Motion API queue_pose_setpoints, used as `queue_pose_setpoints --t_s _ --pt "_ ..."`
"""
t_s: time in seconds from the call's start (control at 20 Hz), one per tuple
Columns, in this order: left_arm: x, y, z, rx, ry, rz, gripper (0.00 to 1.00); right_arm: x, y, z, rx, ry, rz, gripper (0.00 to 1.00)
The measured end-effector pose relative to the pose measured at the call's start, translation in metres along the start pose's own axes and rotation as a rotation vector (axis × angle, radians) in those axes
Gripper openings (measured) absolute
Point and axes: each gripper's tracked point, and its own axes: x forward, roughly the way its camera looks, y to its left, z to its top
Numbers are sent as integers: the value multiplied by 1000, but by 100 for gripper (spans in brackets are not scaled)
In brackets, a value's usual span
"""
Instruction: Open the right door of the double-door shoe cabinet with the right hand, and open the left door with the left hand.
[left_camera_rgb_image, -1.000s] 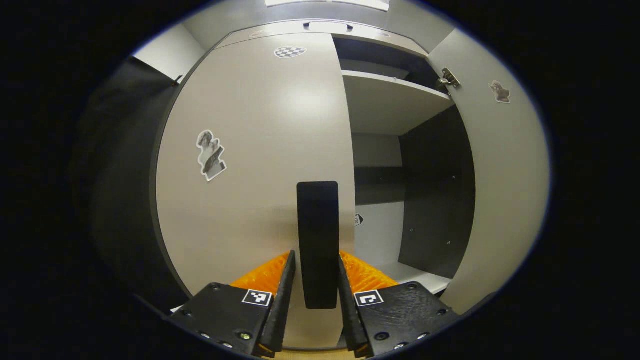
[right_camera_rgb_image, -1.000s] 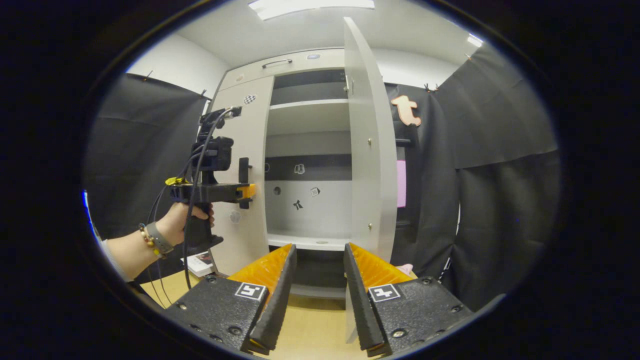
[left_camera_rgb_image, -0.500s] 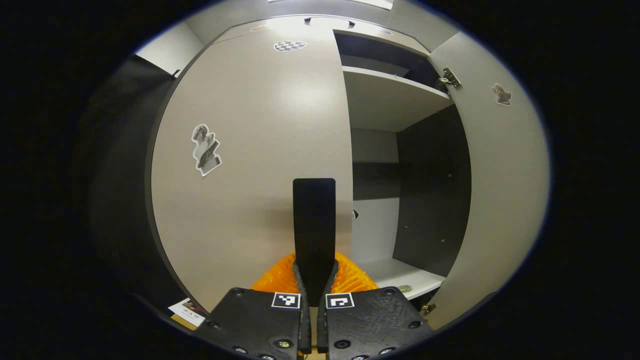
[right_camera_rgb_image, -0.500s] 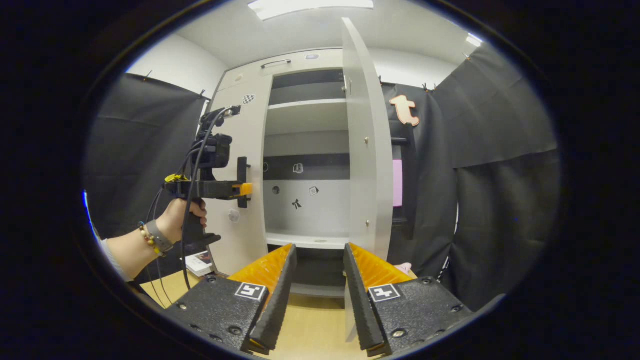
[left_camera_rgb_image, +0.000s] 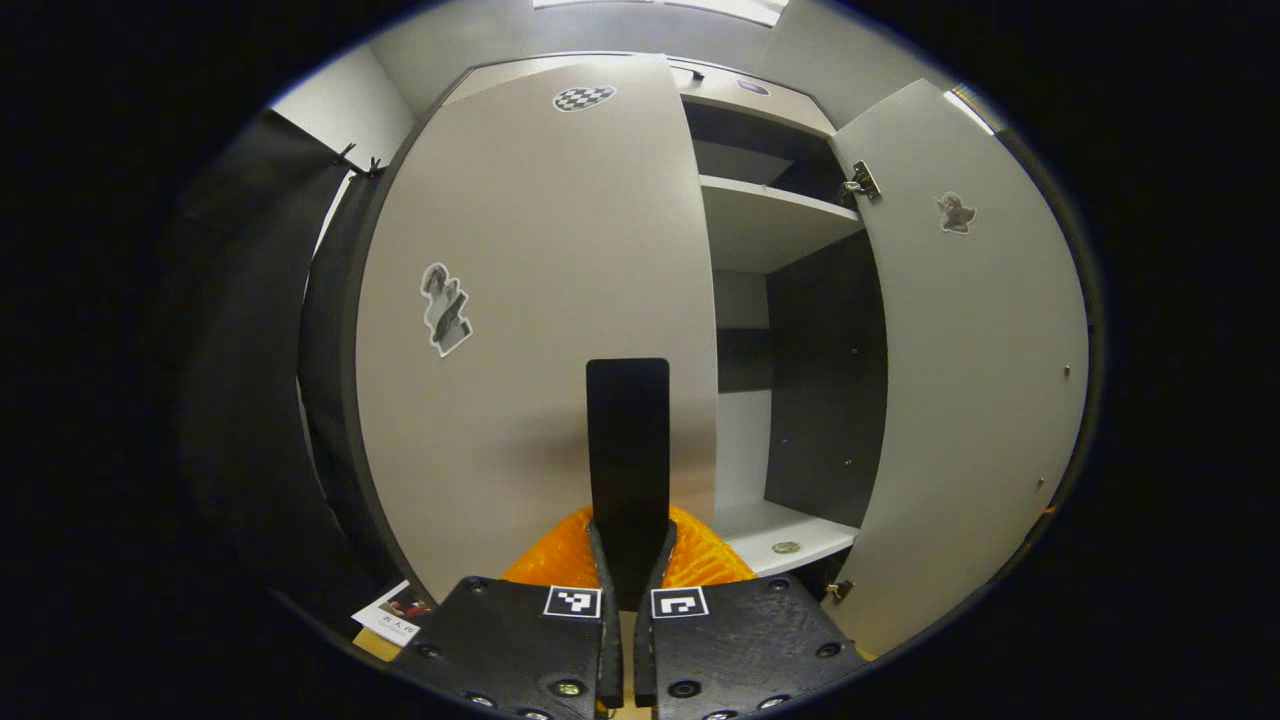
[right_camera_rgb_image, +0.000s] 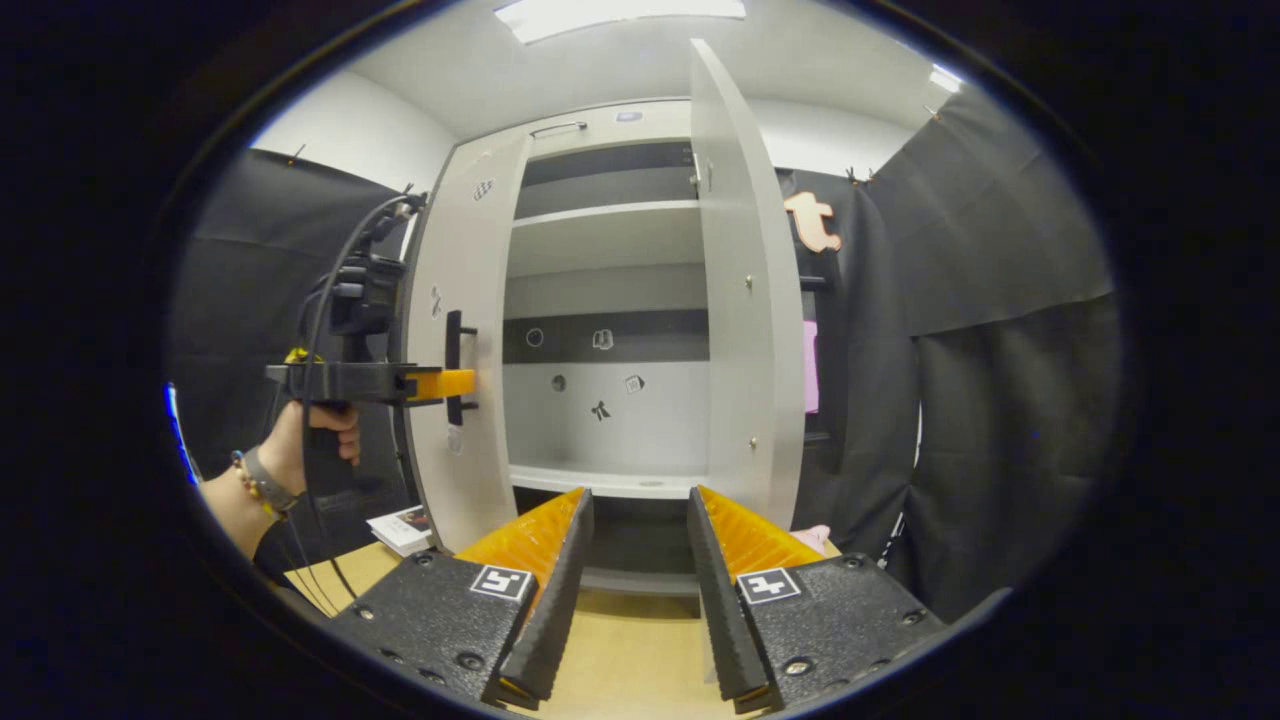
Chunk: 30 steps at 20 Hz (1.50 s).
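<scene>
Fingers of the left gripper (left_camera_rgb_image: 628, 560) are pressed together on the black upright bar handle (left_camera_rgb_image: 628, 450) of the pale grey left cabinet door (left_camera_rgb_image: 520, 300), the bar rising from between them in the left gripper view. In the right gripper view that same gripper (right_camera_rgb_image: 462, 385) sits at the handle (right_camera_rgb_image: 455, 365), held by a hand (right_camera_rgb_image: 315, 435) with a beaded bracelet at the wrist, cables trailing up from it. The left door (right_camera_rgb_image: 455, 330) stands partly swung out from the cabinet — its front bears a small photo-like sticker (left_camera_rgb_image: 445, 310) and a checkered sticker (left_camera_rgb_image: 584, 97) near the top.

The right gripper (right_camera_rgb_image: 635, 600) holds nothing; its jaws are spread wide, with the wooden floor (right_camera_rgb_image: 630, 660) showing between them. Just beyond it, the pale grey right cabinet door (right_camera_rgb_image: 745, 300) is swung fully outward, seen nearly edge-on. Between the two doors the cabinet's interior is exposed — a white upper shelf (right_camera_rgb_image: 605, 212), a dark band across the back panel (right_camera_rgb_image: 600, 335) with small stickers, and a lower white shelf (right_camera_rgb_image: 600, 482). A booklet (right_camera_rgb_image: 405, 525) lies on the floor by the left door's foot.
</scene>
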Motion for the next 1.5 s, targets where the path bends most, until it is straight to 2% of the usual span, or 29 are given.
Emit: queue_pose_setpoints --t_s 0.05,0.1,0.15,0.2,0.25,0.3,0.35,0.4,0.45,0.5,0.6,0.85,0.9,1.0,1.1,1.25,1.35,1.4,1.45,1.5 --pt "-7 3 0 1 0 1 4 0 2 1 1 -3 5 61" --pt "-14 6 1 0 -4 3 4 1 4 1 1 -3 8 65" --pt "-22 9 0 -5 -2 5 4 1 7 2 0 -5 13 61" --pt "-32 12 0 -9 -3 6 4 3 11 3 -2 -7 15 65" --pt "-40 17 -1 -11 -2 8 4 4 15 4 -2 -10 19 65" --pt "-48 20 0 -9 -4 10 4 4 18 3 -1 -10 24 61" --pt "-56 26 0 -7 -3 13 4 5 22 3 -1 -11 29 61" --pt "-63 31 0 -6 -2 15 4 5 25 3 -2 -12 32 65" --pt "-70 37 1 -12 -1 16 4 7 28 3 -2 -14 36 65" --pt "-78 43 0 -20 -2 18 4 9 31 4 -2 -14 39 61" --pt "-93 59 0 -15 -13 33 4 13 35 3 3 -15 45 61" --pt "-121 101 -2 20 -10 107 2 20 48 2 1 -12 46 61" --pt "-122 106 -1 16 -10 110 2 21 49 2 -1 -9 45 65" --pt "-127 118 -2 11 -12 132 2 22 50 2 -4 -9 41 65" --pt "-134 139 -3 36 -18 184 2 23 53 2 -7 -6 38 61" --pt "-145 185 1 40 -43 276 2 22 53 3 -10 -3 29 65" --pt "-144 189 -2 -55 -50 225 0 22 52 2 -8 -8 24 65" --pt "-143 189 -3 -52 -43 214 0 22 51 3 -8 -10 20 65" --pt "-143 189 -1 -31 -49 213 0 22 52 3 -7 -8 16 61" --pt "-143 190 0 -12 -45 215 0 22 52 3 -4 -8 16 65"
